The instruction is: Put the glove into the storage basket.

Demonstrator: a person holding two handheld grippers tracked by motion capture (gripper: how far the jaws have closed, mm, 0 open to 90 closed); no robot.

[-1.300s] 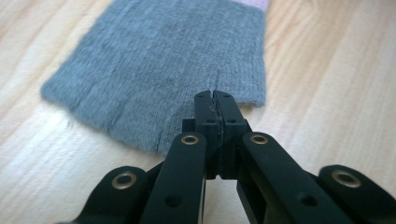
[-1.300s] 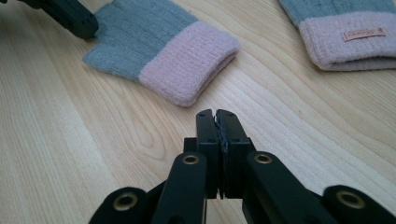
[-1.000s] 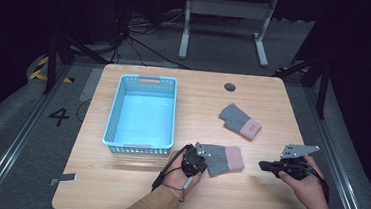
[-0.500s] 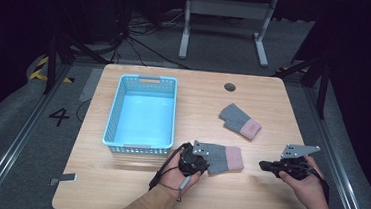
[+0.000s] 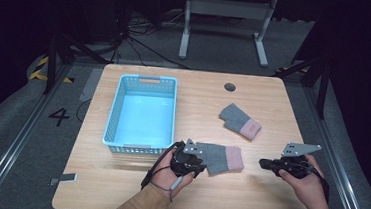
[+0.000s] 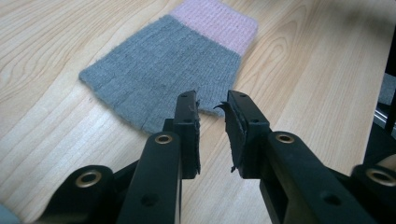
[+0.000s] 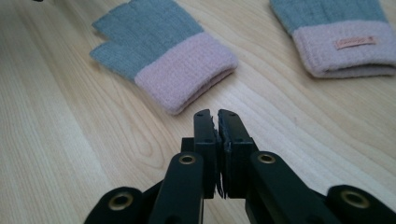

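Gloves are what lie before me, two grey ones with pink cuffs, and I place everything from the nearer glove (image 5: 222, 158), which lies flat on the wooden table (image 5: 273, 116) just beyond my hands.

My left gripper (image 6: 212, 116) sits at that glove's grey finger end, its jaws parted by a small gap with nothing between them; in the left gripper view their tips stand right at the glove's (image 6: 168, 74) near edge, and I cannot tell whether they touch the knit. My left hand (image 5: 173, 171) holds the tool just on my side of the glove, at its grey end.

My right gripper (image 7: 216, 119) rests on the pink-cuff side of the glove, apart from it, jaws pressed together and gripping nothing. In the right gripper view the glove's (image 7: 161, 56) pink cuff faces the closed tips with bare wood between. My right hand (image 5: 308, 182) is wrapped around it, well off to that side.

Beyond the nearer glove, on the cuff side, lies the second glove (image 5: 240, 121), its cuff carrying a small label (image 7: 356, 42). Beyond the glove's grey end stands a light blue basket (image 5: 115, 114), close by. Farthest, past the second glove, a dark round hole (image 5: 230, 87) sits in the tabletop.
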